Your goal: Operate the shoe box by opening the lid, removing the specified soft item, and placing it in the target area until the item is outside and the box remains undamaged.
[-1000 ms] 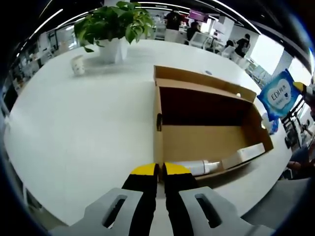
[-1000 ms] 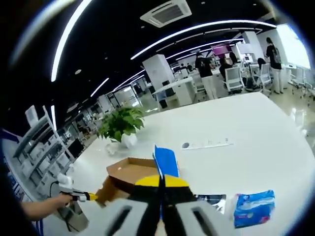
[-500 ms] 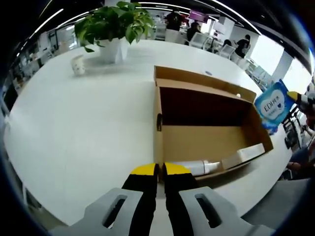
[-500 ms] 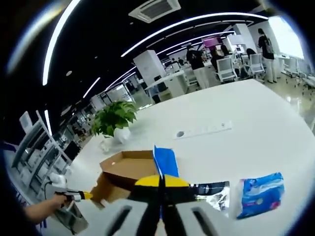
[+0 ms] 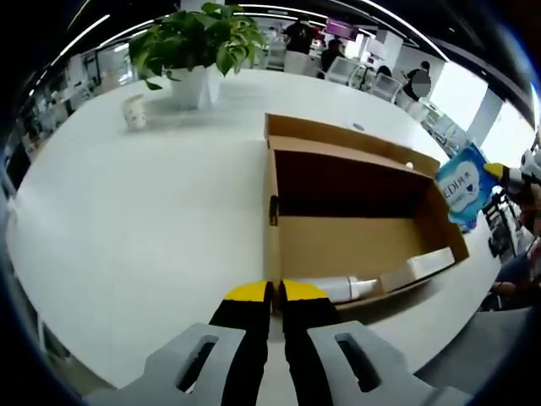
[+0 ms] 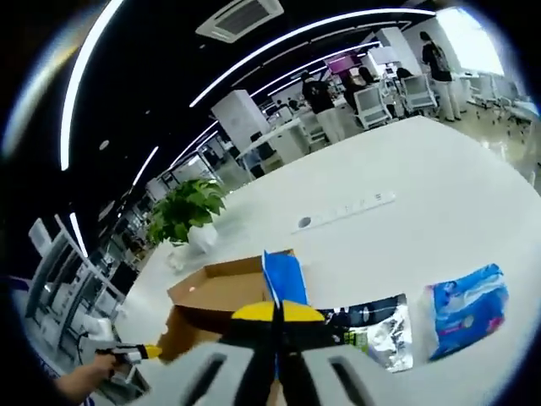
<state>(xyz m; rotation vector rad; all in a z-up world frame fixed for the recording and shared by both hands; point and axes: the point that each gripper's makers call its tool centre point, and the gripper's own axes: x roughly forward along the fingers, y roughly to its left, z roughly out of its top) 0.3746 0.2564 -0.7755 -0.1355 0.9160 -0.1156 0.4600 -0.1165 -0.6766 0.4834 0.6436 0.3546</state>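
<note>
Left gripper view: my left gripper (image 5: 272,292), grey-bodied with yellow-tipped black jaws, is hovering with its jaws pressed together and holding nothing, just short of the near wall of the box (image 5: 355,245). The box is plain brown corrugated cardboard, rectangular, lying open on the smooth white oval desk (image 5: 127,220), its lid folded back on the far side. Inside, along the near wall, a white tube (image 5: 338,289) and a flat white carton (image 5: 418,266) are lying end to end. A potted plant (image 5: 196,42) in a white pot and a small white cup (image 5: 133,110) are standing at the far edge. At the right, my right gripper (image 5: 517,173) is holding a soft blue pack (image 5: 461,184) in the air beside the box's right end.

Right gripper view: my right gripper (image 6: 275,315) is pinching the pack (image 6: 283,277), seen here edge-on as a glossy blue film strip rising from the closed jaws, outside the box (image 6: 215,292). On the desk (image 6: 439,211) to the right, a crinkled silver-and-black foil pouch (image 6: 376,321) and a second blue soft pack (image 6: 467,304) are lying side by side, well apart from the box. A long white power strip (image 6: 342,211) is lying farther back.
</note>
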